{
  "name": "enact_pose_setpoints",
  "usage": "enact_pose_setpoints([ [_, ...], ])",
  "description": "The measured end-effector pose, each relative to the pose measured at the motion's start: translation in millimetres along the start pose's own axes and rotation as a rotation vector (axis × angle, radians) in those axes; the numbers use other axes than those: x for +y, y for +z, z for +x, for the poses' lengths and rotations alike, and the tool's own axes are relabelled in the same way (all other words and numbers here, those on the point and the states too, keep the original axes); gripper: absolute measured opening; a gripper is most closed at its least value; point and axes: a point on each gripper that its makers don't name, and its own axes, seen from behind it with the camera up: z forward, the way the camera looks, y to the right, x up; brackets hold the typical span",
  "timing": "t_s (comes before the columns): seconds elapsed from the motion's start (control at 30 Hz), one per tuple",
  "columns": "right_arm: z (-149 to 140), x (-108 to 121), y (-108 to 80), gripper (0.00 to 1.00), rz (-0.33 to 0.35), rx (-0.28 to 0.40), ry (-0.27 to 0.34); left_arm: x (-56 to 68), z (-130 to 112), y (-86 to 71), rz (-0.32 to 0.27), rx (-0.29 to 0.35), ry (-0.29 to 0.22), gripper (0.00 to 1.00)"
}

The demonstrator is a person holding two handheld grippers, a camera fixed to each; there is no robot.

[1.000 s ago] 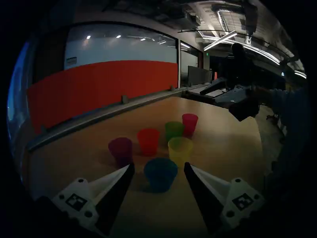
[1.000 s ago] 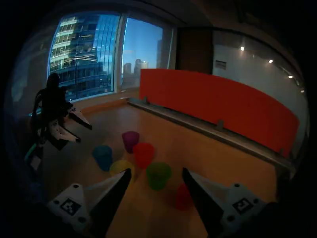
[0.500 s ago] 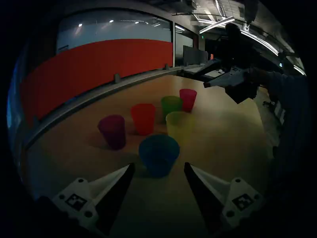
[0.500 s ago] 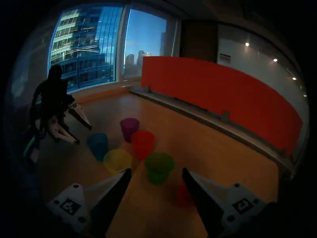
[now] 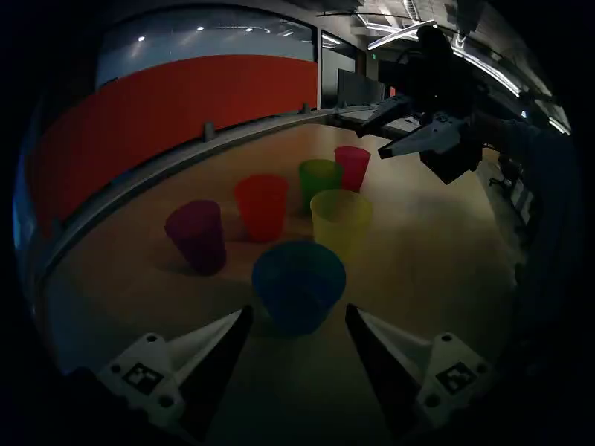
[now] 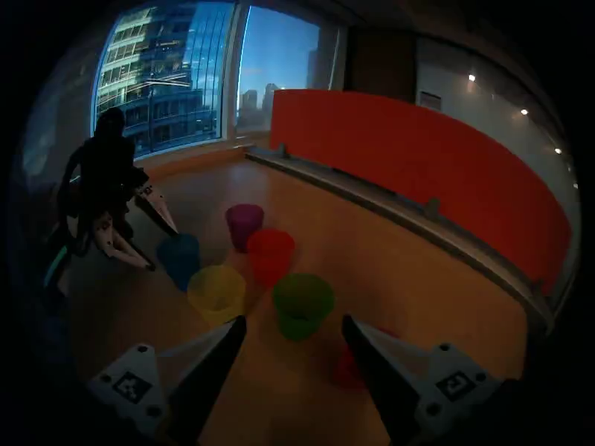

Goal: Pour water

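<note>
**Cups clustered on wood table (image 5: 446,245), both grippers open**

Six plastic cups, translucent, tapered, upright w/ rims up, grouped close mid-table. Left gripper view: blue cup (image 5: 299,286) nearest, yellow cup (image 5: 341,221) just behind it. Red cup (image 5: 262,207) and purple cup (image 5: 197,236) sit to the left. Green cup (image 5: 320,181) and pink cup (image 5: 352,166) at the back, nearly touching. Contents too dark to tell. Left gripper (image 5: 297,311) open, grips nothing; blue cup's base btwn its fingertips w/ gaps both sides. Right gripper (image 6: 294,321) open, grips nothing; green cup just ahead of its tips, pink cup low btwn its fingers, by the right one.
</note>
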Motion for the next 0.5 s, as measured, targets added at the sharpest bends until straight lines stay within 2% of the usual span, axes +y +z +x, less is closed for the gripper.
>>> enact_pose_setpoints([
  [0.5, -10.4, -0.8, 18.2, 1.0, 0.018, -0.027, -0.004, 1.6, 7.7, 23.0, -0.032, -0.009, 0.014, 0.93],
])
